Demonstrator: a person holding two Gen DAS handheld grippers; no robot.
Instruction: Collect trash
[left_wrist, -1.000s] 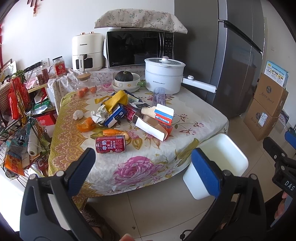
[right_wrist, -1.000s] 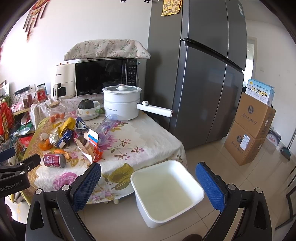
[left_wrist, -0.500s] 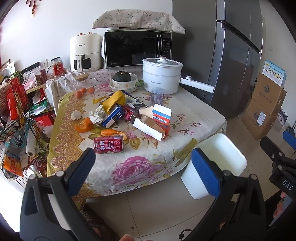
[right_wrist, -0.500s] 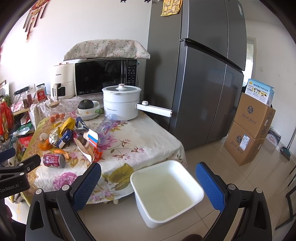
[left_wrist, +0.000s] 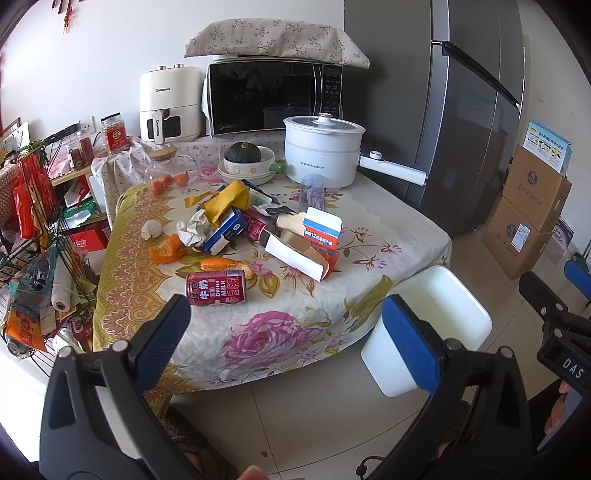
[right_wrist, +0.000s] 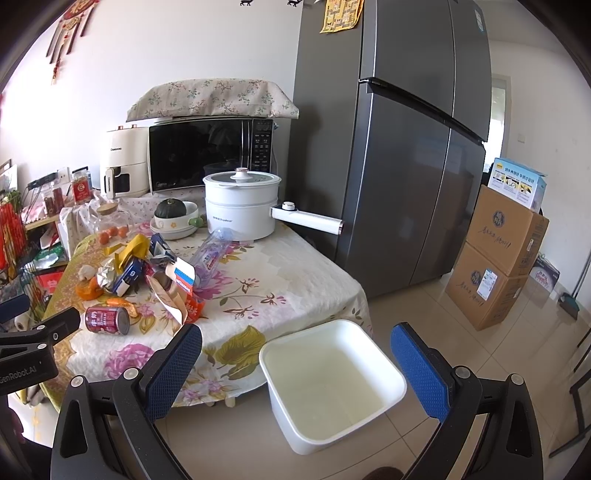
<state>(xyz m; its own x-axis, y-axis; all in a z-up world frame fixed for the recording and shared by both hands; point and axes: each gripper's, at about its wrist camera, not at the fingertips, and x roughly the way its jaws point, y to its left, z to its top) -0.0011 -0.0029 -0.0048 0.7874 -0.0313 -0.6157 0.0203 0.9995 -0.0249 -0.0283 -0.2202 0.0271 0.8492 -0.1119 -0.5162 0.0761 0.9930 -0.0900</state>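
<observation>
Trash lies on a floral-clothed table (left_wrist: 288, 325): a red milk can (left_wrist: 216, 287) on its side nearest me, orange peel (left_wrist: 166, 253), crumpled paper (left_wrist: 194, 229), a yellow bag (left_wrist: 229, 197), an open carton (left_wrist: 306, 251) and a clear plastic bottle (right_wrist: 214, 251). A white empty bin (right_wrist: 332, 380) stands on the floor by the table's right corner. My left gripper (left_wrist: 288, 332) is open and empty, held before the table's front edge. My right gripper (right_wrist: 295, 365) is open and empty, above the bin.
At the table's back stand a white pot (left_wrist: 323, 149) with a long handle, a bowl with a squash (left_wrist: 245, 158), a microwave (left_wrist: 273, 96) and an air fryer (left_wrist: 170, 105). A wire rack (left_wrist: 33, 240) is on the left, a grey fridge (right_wrist: 399, 147) and cardboard boxes (right_wrist: 498, 254) on the right.
The left gripper has drifted slightly closer to the table and leftward. The right gripper has hardly moved. Both stay open.
</observation>
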